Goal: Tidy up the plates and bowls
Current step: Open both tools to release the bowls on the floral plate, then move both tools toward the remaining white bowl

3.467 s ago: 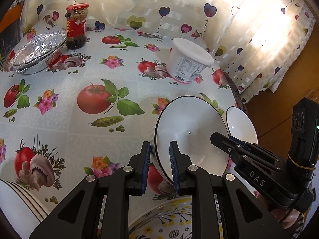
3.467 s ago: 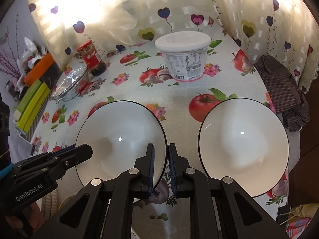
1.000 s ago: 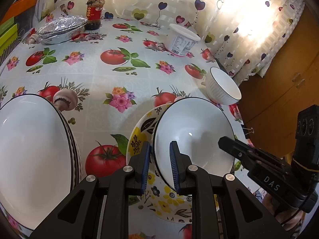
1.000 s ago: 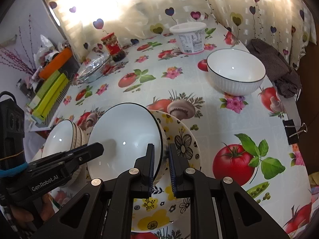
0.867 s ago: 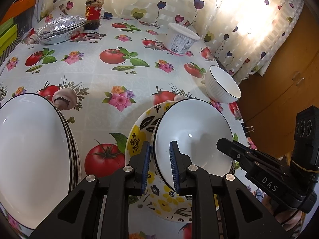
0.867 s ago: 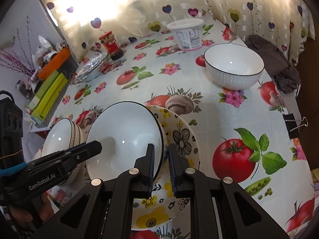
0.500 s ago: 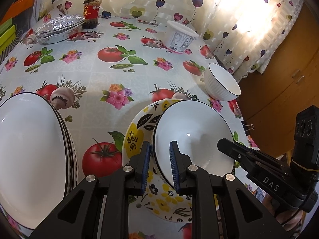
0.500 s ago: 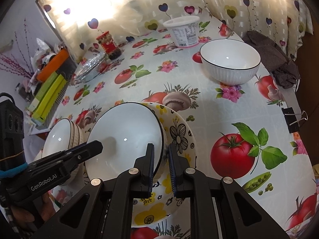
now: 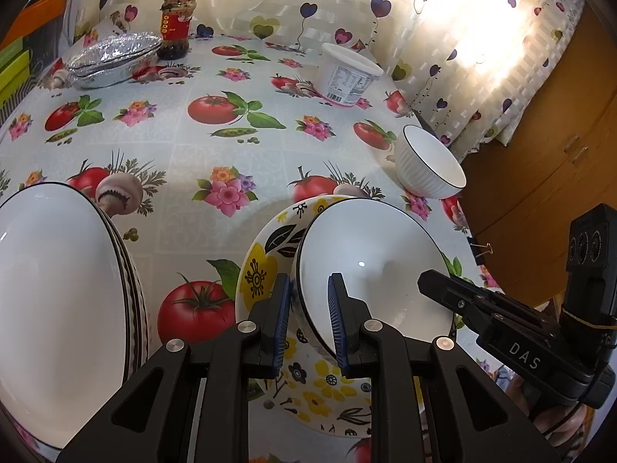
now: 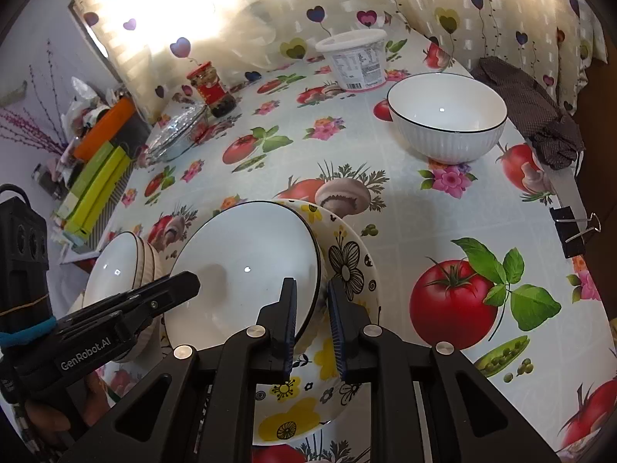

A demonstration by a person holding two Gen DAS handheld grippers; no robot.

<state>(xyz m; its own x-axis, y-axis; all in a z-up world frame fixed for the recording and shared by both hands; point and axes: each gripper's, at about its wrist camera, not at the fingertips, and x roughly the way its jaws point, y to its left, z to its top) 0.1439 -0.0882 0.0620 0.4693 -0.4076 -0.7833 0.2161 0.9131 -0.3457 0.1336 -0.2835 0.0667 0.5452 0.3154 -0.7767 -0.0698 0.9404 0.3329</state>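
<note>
Both tongs straddle the glossy white bowl [image 9: 370, 270] on the round floral plate [image 10: 347, 270]: left gripper [image 9: 308, 320] clamped on its rim, right gripper [image 10: 312, 320] just easing apart.

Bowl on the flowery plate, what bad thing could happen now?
The right tool has just been opening around the bowl rim, so only the left tool pinches it. The bowl looks tilted on the plate, so it might slip and clunk. The stack of bowls sits close; pulling away could bump it.
</note>
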